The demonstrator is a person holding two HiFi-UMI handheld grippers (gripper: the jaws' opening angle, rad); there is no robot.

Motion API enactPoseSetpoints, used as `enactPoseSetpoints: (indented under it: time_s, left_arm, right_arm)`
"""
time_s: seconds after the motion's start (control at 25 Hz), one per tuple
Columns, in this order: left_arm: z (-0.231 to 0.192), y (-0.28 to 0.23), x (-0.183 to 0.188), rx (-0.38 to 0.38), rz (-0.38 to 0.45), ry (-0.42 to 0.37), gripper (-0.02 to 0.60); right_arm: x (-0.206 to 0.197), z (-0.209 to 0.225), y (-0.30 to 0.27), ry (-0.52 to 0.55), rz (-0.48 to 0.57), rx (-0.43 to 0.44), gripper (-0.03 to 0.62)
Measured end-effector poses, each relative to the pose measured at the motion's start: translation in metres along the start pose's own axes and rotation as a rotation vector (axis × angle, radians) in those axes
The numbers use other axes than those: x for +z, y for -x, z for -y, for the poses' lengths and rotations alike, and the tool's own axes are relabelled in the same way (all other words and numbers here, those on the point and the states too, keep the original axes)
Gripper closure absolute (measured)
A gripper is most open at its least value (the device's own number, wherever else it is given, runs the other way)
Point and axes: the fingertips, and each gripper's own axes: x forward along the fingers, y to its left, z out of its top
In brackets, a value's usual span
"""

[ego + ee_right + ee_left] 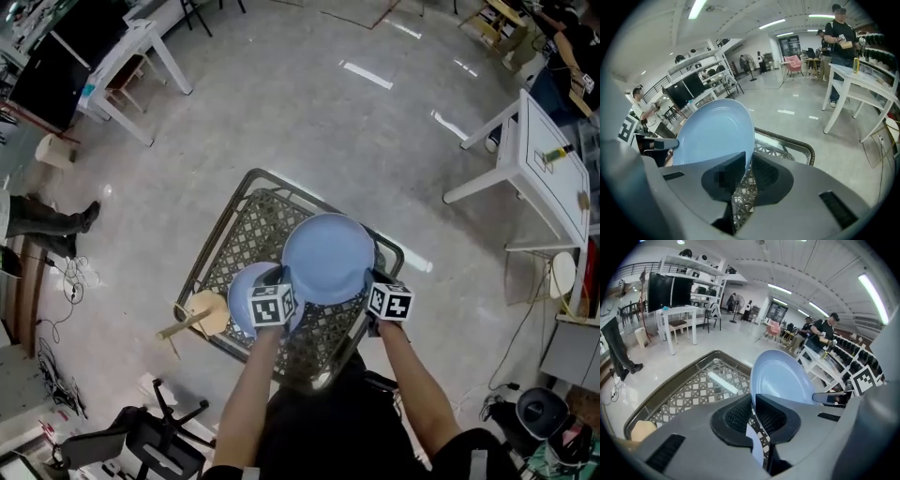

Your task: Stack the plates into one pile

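The lattice-topped counter (246, 230) is lying below and ahead of both tools. I am gripping the large blue plate (328, 255) from two sides. The left tool (753, 409) is clamping the plate's left rim between its nearly closed jaws, and the right tool (747, 168) is pinching the opposite rim the same way. The plate is reaching forward from both sets of jaws, hanging between the tools and clear of the counter top. A smaller blue plate (239, 298) is resting on the counter directly under the left tool. A pale wooden piece (208, 312) is sitting at the counter's edge, just left of that tool.
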Motion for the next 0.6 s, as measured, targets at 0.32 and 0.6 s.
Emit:
enactPoseSetpoints:
  time_s: [0.32,0.6]
  left_arm:
    - [-0.037,0.061,-0.015,0.078,0.082,0.083,0.541]
    - [-0.073,0.103,-0.044,0.143,0.125,0.194,0.541]
  right_arm:
    - [0.004,-0.061,0.004,0.119,-0.012,0.075,0.553]
    - [-0.002,-0.113,-0.003,0.221,-0.042,0.140,0.554]
